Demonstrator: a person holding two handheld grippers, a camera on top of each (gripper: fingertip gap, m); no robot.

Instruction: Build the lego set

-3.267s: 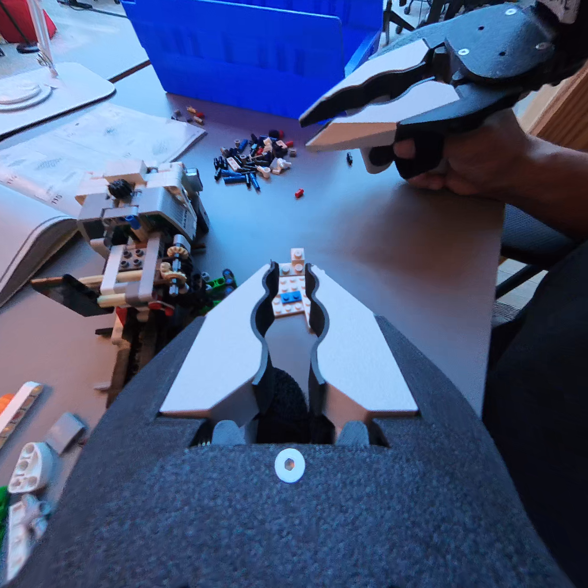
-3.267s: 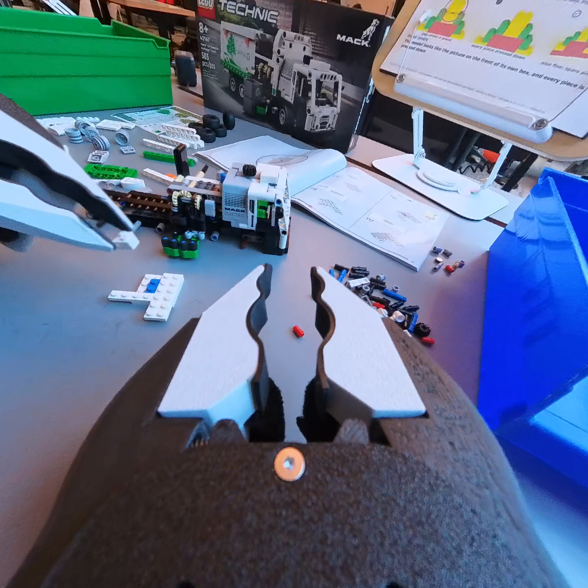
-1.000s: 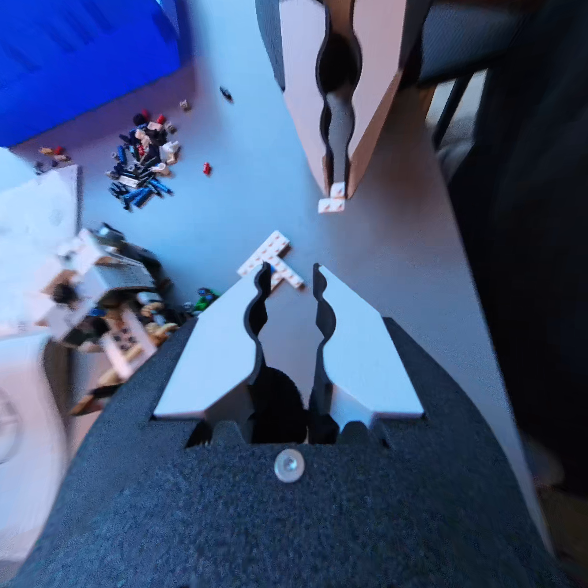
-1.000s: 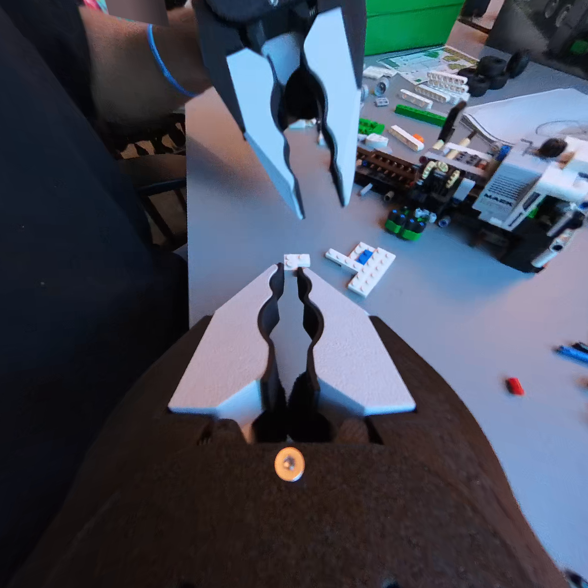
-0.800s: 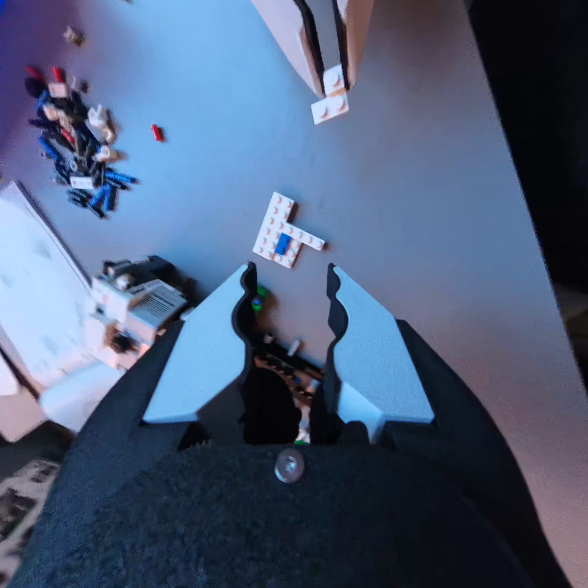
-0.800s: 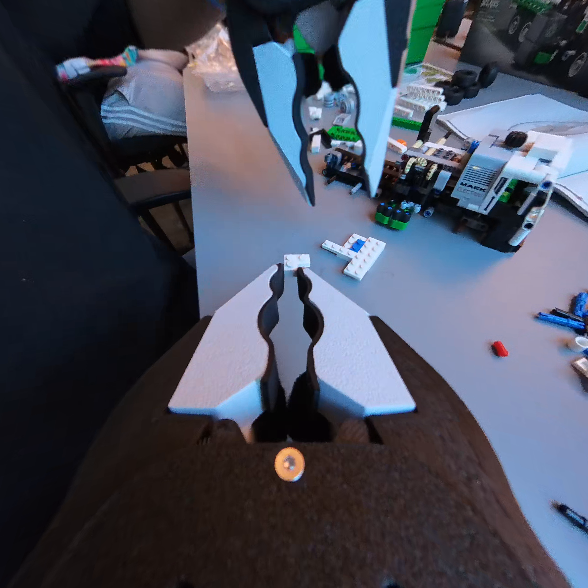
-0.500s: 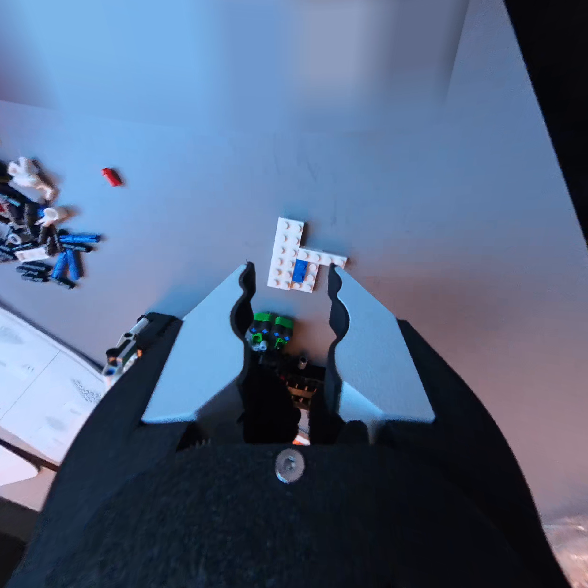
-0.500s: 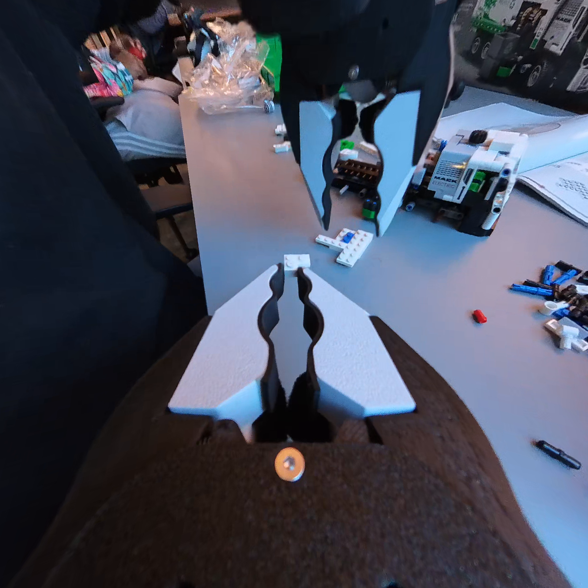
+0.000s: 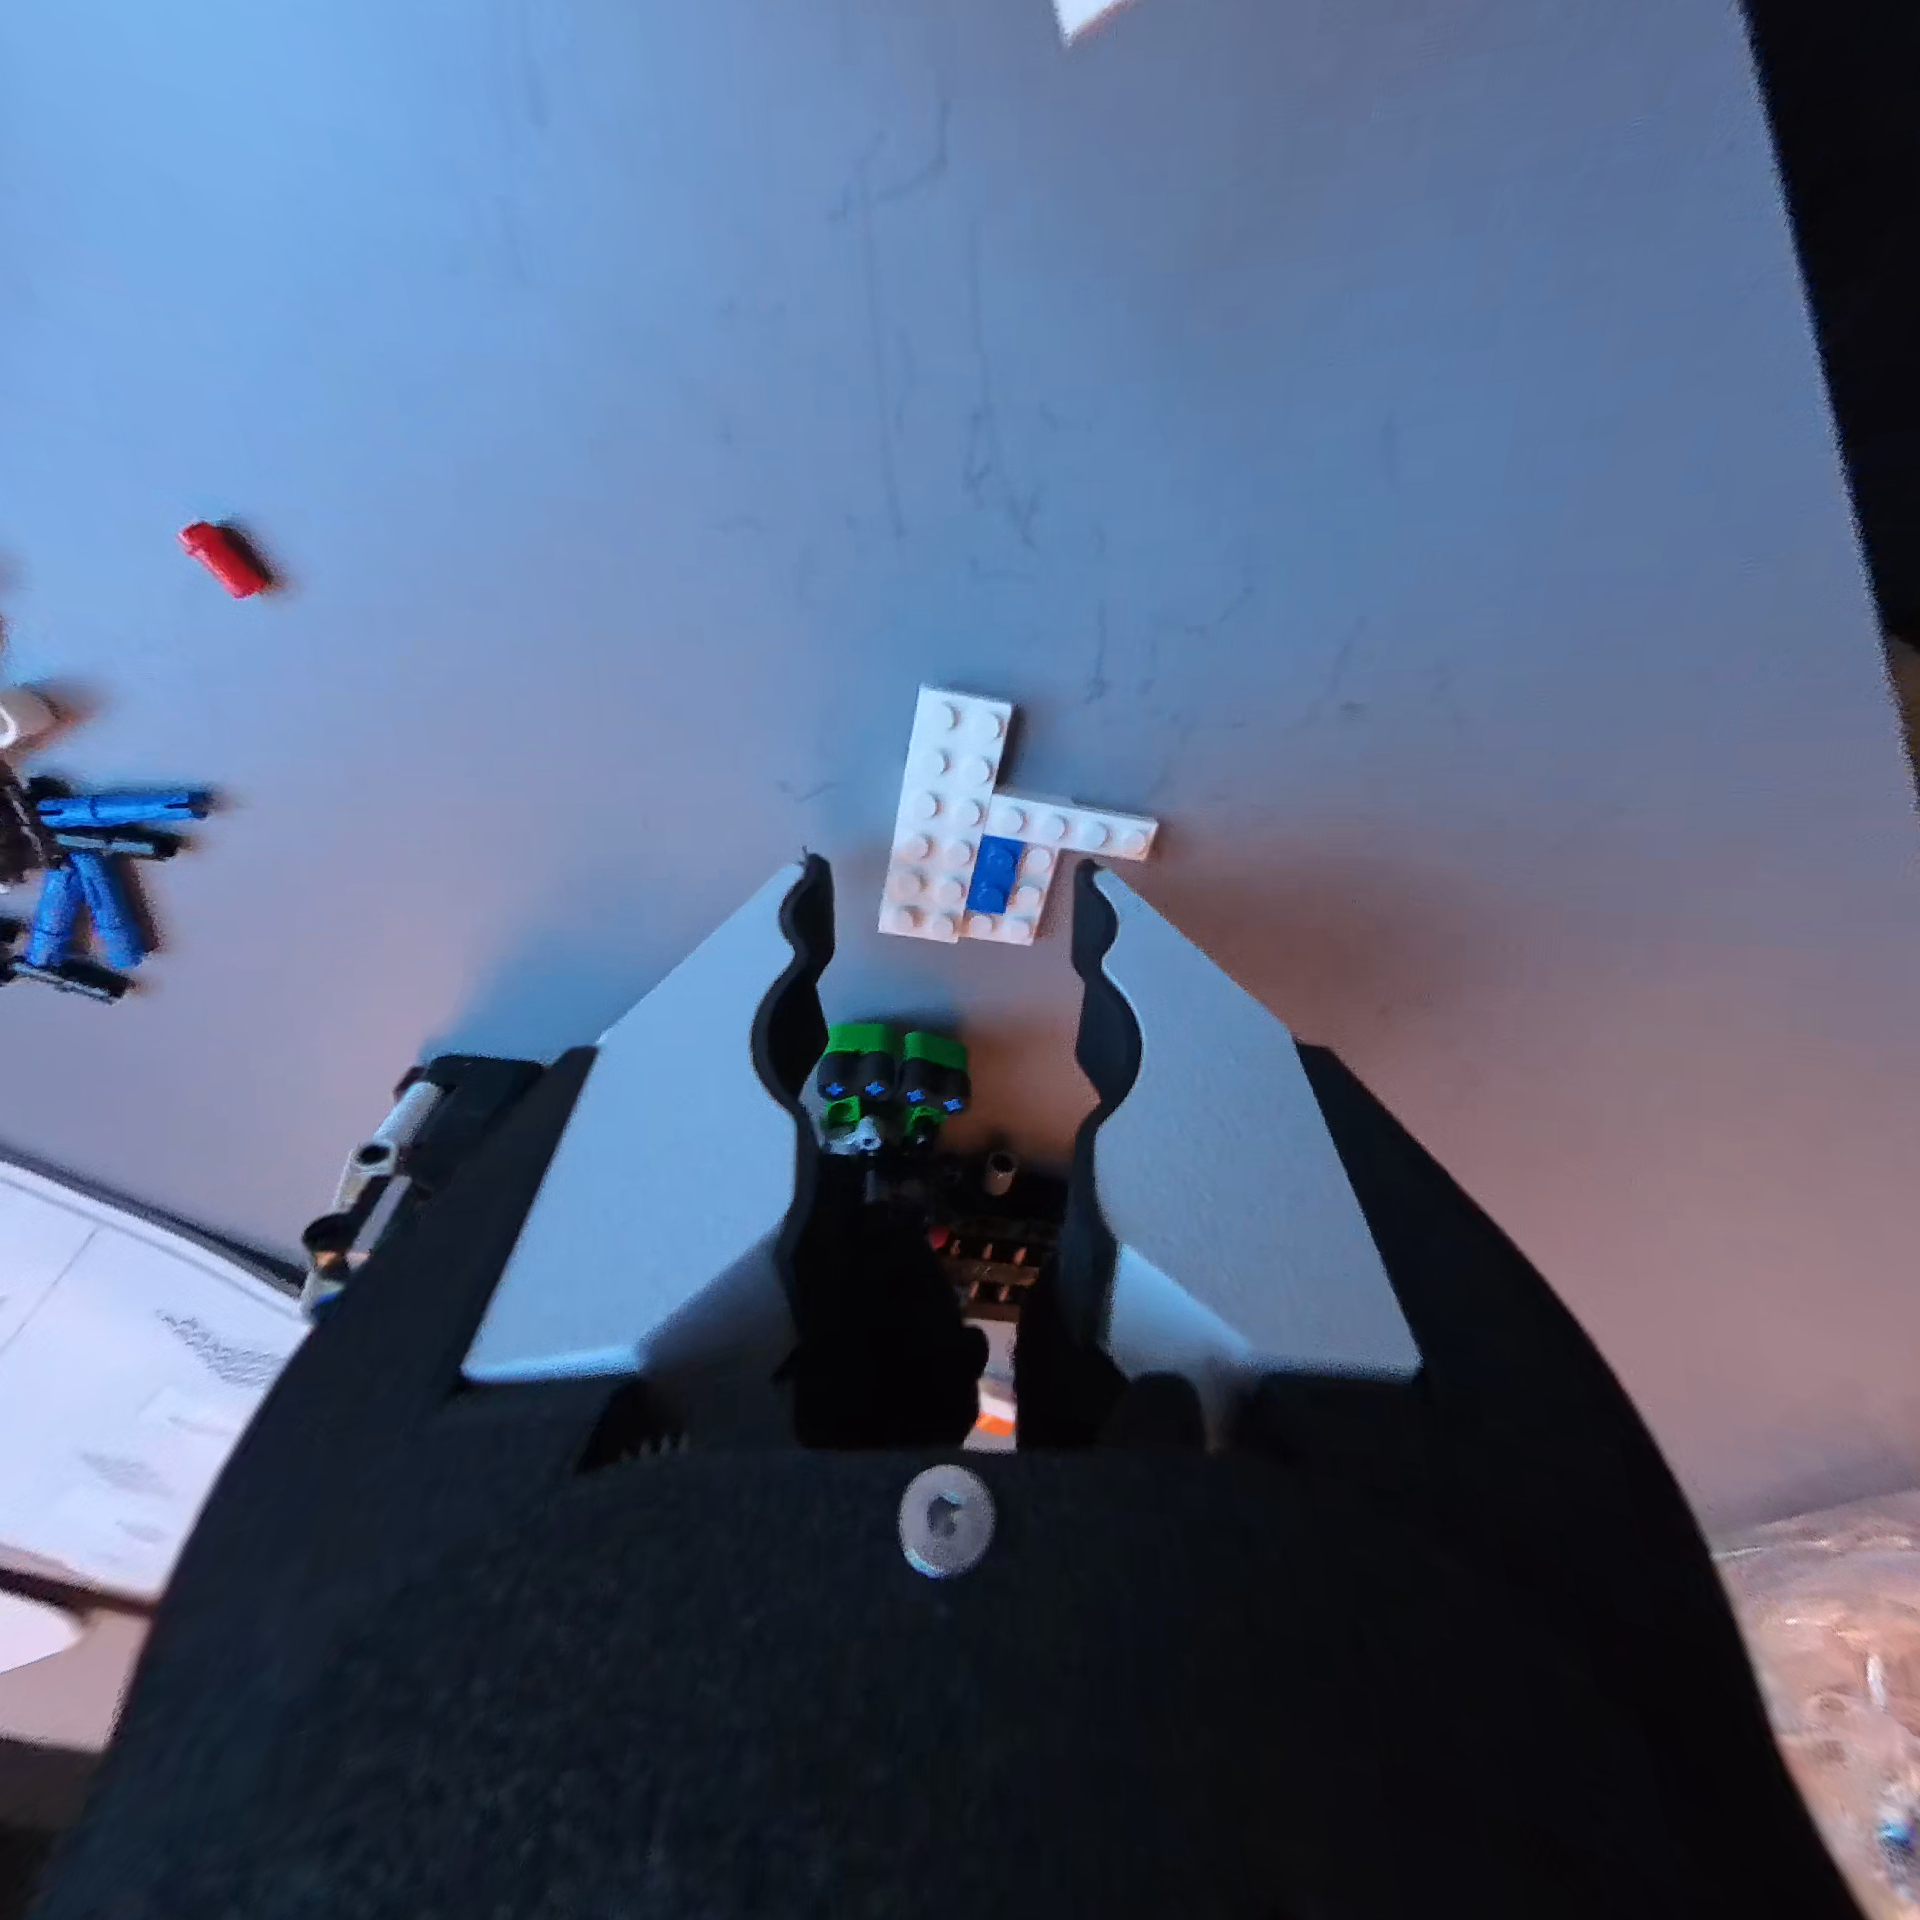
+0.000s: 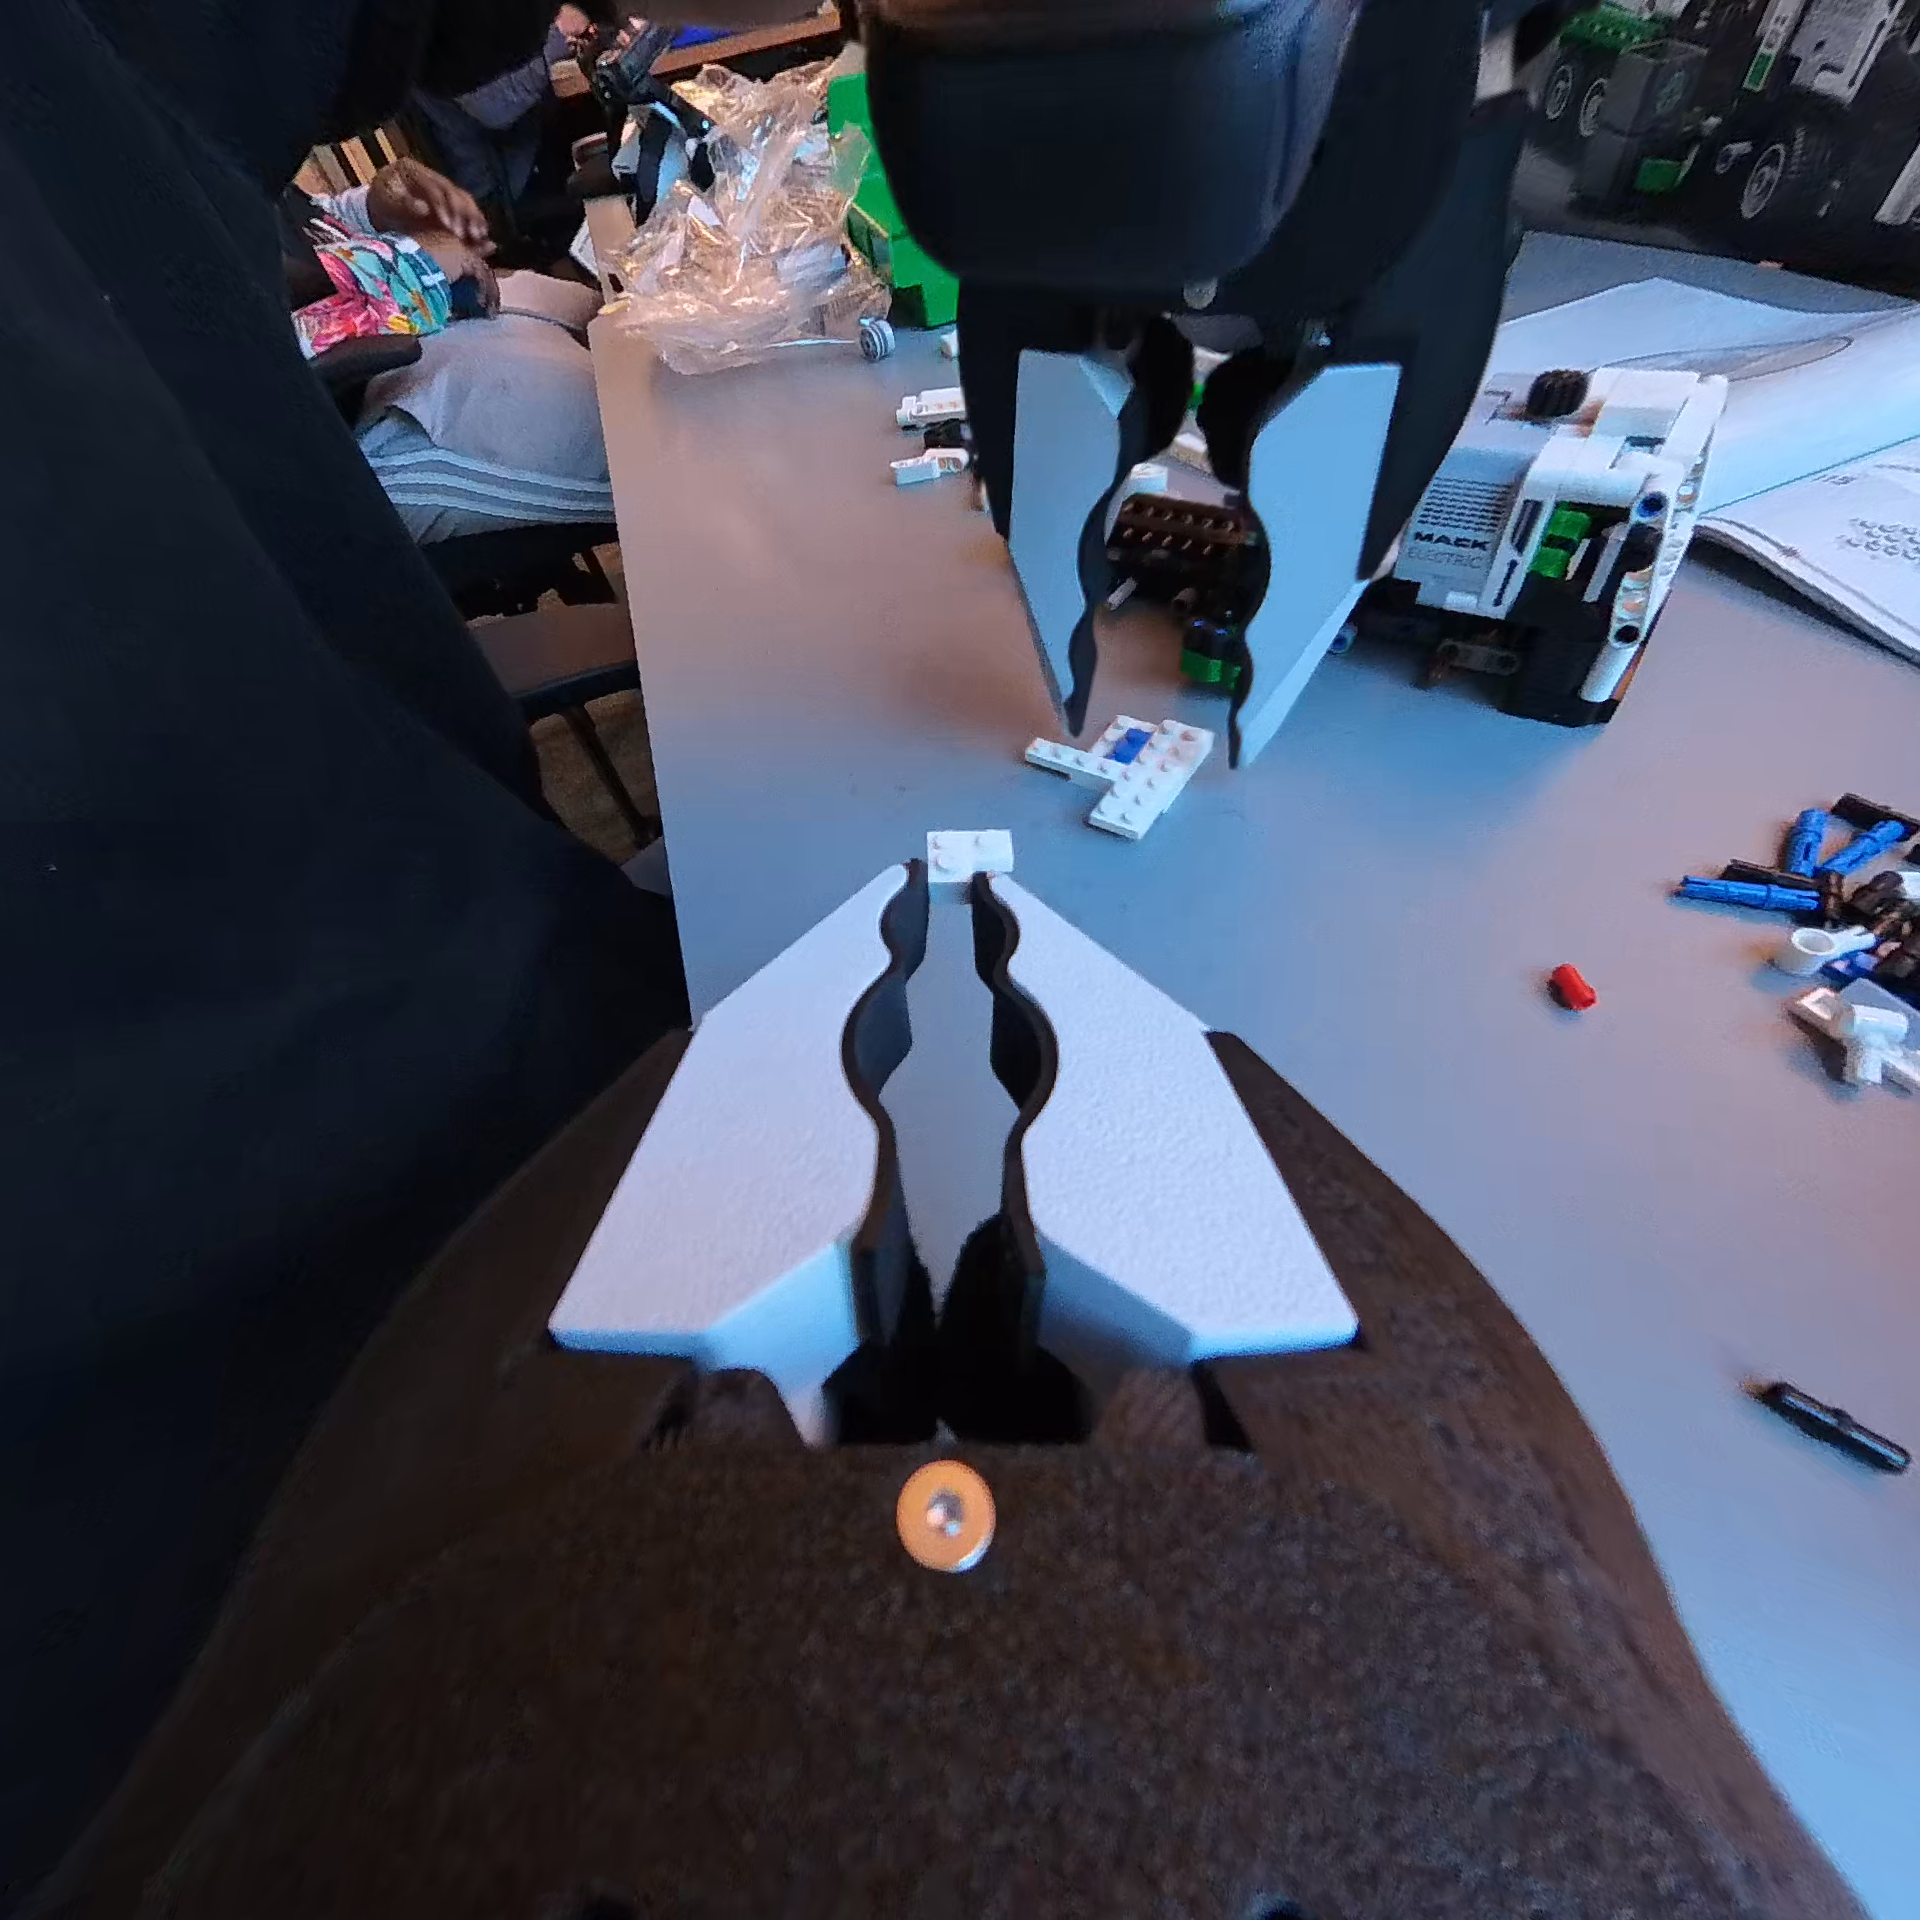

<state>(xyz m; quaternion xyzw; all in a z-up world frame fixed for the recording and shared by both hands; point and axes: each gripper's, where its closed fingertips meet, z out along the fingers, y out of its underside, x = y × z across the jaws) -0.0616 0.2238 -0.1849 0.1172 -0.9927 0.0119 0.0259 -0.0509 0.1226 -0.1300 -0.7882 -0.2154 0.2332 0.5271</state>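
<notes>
A white plate assembly with a small blue piece [image 9: 987, 831] lies flat on the grey table; it also shows in the right wrist view [image 10: 1127, 769]. My left gripper [image 9: 945, 873] is open, its fingertips on either side of the assembly's near end, just above the table; it shows from the front in the right wrist view [image 10: 1153, 738]. My right gripper [image 10: 951, 878] is shut on a small white plate [image 10: 968, 854], held above the table a short way from the assembly.
A green and black sub-assembly [image 9: 894, 1070] sits behind the left fingertips. A partly built white truck [image 10: 1548, 540] stands far right. Loose blue and black pins [image 10: 1808, 883], a red piece [image 10: 1571, 987], an instruction booklet [image 10: 1829, 540] and plastic bags [image 10: 748, 229] lie around. The table edge [image 10: 634, 665] runs on the left. Across from one pair of fingers to the other is roughly 12 cm.
My left gripper has swung over the white assembly, opened wider and come down around it. My right gripper has kept hold of the small white plate.
</notes>
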